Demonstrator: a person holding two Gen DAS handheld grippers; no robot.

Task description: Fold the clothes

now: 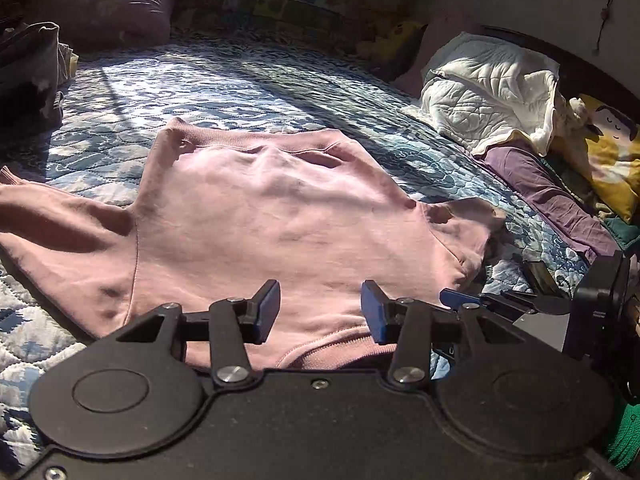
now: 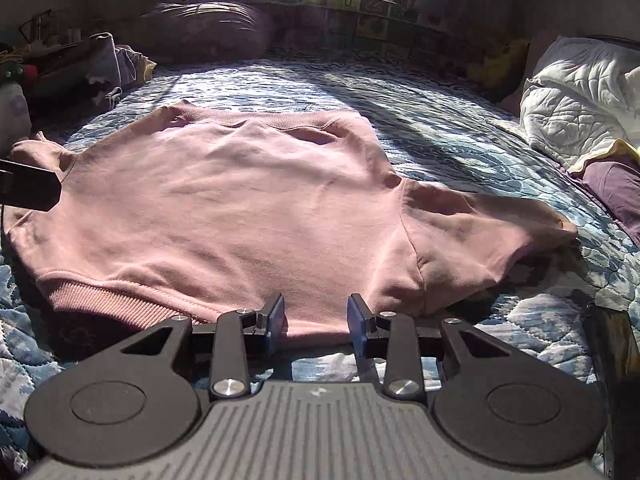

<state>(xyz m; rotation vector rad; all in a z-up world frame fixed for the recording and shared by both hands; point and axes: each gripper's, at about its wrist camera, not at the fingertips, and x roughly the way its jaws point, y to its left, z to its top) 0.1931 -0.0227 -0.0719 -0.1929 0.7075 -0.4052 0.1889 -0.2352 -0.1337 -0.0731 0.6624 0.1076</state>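
Note:
A pink sweatshirt point(image 1: 280, 208) lies spread flat on the blue quilted bed point(image 1: 240, 84), its ribbed hem at the far side and its neckline point(image 1: 320, 350) nearest me. My left gripper point(image 1: 320, 294) is open just above the cloth by the neckline, holding nothing. In the right wrist view the sweatshirt point(image 2: 240, 208) fills the middle, with one sleeve point(image 2: 500, 232) stretched out to the right. My right gripper point(image 2: 316, 306) is open at the near edge by the right shoulder, empty. The other sleeve point(image 1: 60, 220) runs off to the left.
A white quilted blanket point(image 1: 488, 92) and purple cloth point(image 1: 552, 196) lie at the right of the bed, next to a yellow cushion point(image 1: 612, 160). A purple pillow point(image 2: 208, 28) sits by the window at the back. Folded clothes point(image 2: 108, 68) are piled at the far left.

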